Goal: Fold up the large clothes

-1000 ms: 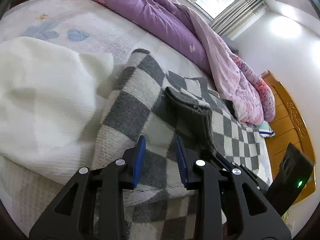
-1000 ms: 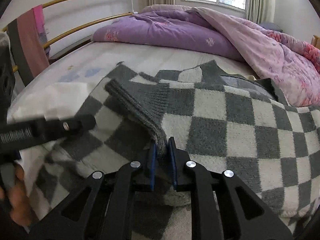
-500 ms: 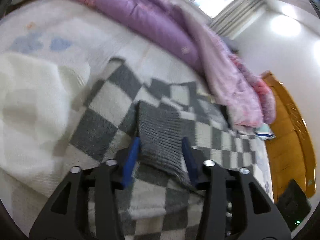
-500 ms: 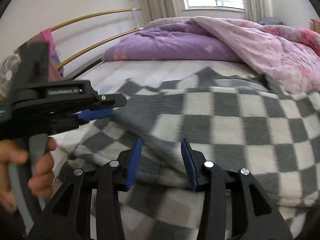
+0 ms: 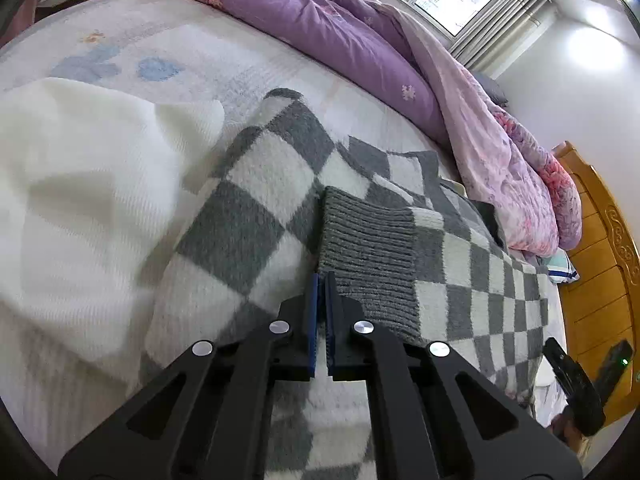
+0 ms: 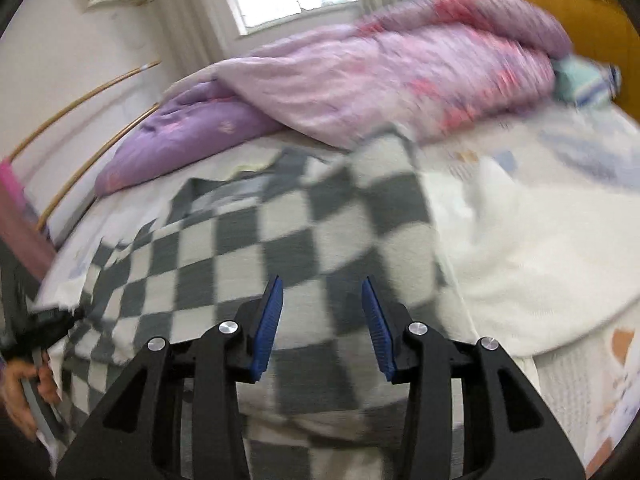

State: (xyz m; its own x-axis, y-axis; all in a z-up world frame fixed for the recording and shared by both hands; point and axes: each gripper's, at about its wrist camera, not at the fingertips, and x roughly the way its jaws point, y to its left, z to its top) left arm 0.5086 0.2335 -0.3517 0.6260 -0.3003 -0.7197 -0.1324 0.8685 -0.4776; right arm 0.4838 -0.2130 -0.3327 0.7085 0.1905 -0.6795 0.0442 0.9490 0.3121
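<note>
A grey-and-white checkered sweater (image 5: pixel 256 216) lies spread on the bed, with its dark grey ribbed cuff (image 5: pixel 366 248) folded onto the body. My left gripper (image 5: pixel 321 280) is shut at the near left corner of that cuff; whether fabric is pinched between the pads is hard to tell. In the blurred right wrist view the sweater (image 6: pixel 304 240) fills the middle. My right gripper (image 6: pixel 322 300) is open and empty just above it.
A white knit garment (image 5: pixel 80 200) lies left of the sweater; it also shows in the right wrist view (image 6: pixel 540 248). A purple and pink quilt (image 5: pixel 360 40) is bunched along the far side. A wooden footboard (image 5: pixel 600 248) stands at the right.
My right gripper let go of the cuff, opened and swung away to the right. My left gripper moved onto the cuff's corner and shut.
</note>
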